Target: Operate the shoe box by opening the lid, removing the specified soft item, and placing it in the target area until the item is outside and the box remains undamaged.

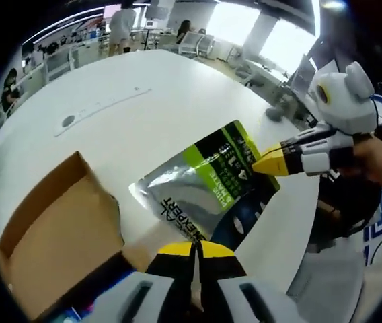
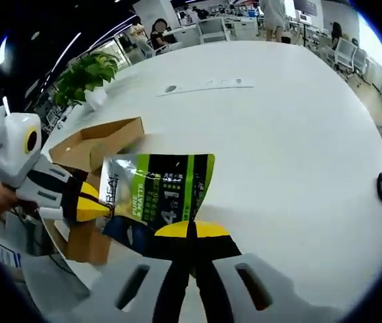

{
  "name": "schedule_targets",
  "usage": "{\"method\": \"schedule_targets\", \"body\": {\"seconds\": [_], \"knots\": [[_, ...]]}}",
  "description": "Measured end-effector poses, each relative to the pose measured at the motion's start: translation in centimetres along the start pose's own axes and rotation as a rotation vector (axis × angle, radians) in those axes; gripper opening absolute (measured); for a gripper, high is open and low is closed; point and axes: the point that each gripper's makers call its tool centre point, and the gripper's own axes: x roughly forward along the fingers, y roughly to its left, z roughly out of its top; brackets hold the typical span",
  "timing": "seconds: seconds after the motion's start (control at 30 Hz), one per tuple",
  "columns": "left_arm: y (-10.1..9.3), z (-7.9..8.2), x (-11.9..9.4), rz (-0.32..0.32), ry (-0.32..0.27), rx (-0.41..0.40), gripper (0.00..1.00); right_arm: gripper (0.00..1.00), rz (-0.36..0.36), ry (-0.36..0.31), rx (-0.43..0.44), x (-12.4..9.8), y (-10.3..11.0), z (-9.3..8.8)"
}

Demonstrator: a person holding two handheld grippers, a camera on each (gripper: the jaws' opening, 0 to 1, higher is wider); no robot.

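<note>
2 grippers, left gripper (image 1: 194, 250) and right gripper (image 2: 192, 232), clamp opposite edges of a foil pouch (image 1: 208, 182) above the white table (image 1: 150, 114), beside the open shoe box (image 1: 56, 222).

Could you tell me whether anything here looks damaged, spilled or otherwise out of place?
Nothing looks spilled or torn. The pouch is out of the open shoe box and hangs over the white table, stretched between the left hand-held gripper and right hand-held gripper, each shut on one edge. The box flap stands open, undamaged.

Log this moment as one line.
pouch: off box, over table | left hand-held gripper: shut on pouch | right hand-held gripper: shut on pouch
</note>
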Motion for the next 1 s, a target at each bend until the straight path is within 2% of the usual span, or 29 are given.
{"method": "schedule_targets", "body": {"seconds": [0.23, 0.4, 0.43, 0.53, 0.7, 0.9, 1.0], "knots": [[0.5, 0.2, 1.3, 0.022, 0.009, 0.042, 0.01, 0.00, -0.013, 0.004, 0.014, 1.3, -1.0, -0.2], [0.8, 0.3, 2.0, 0.056, 0.044, 0.115, 0.01, 0.00, -0.011, 0.001, 0.053, 2.2, -1.7, -0.7], [1.0, 0.7, 2.0, 0.069, 0.032, 0.159, 0.01, 0.00, -0.013, 0.002, 0.058, 2.4, -1.8, -0.9], [1.1, 0.9, 2.4, 0.078, 0.042, 0.178, 0.02, 0.00, -0.020, 0.001, 0.071, 2.9, -2.2, -1.1], [0.8, 0.5, 3.3, 0.114, 0.105, 0.363, 0.03, 0.00, -0.027, -0.003, 0.089, 3.3, -2.6, -1.2], [0.8, -0.1, 4.4, 0.107, 0.135, 0.365, 0.03, 0.00, -0.027, -0.003, 0.101, 3.5, -3.1, -1.3], [1.2, 0.1, 4.4, 0.126, 0.120, 0.382, 0.03, 0.00, -0.029, -0.003, 0.104, 3.8, -3.1, -1.4]]}}
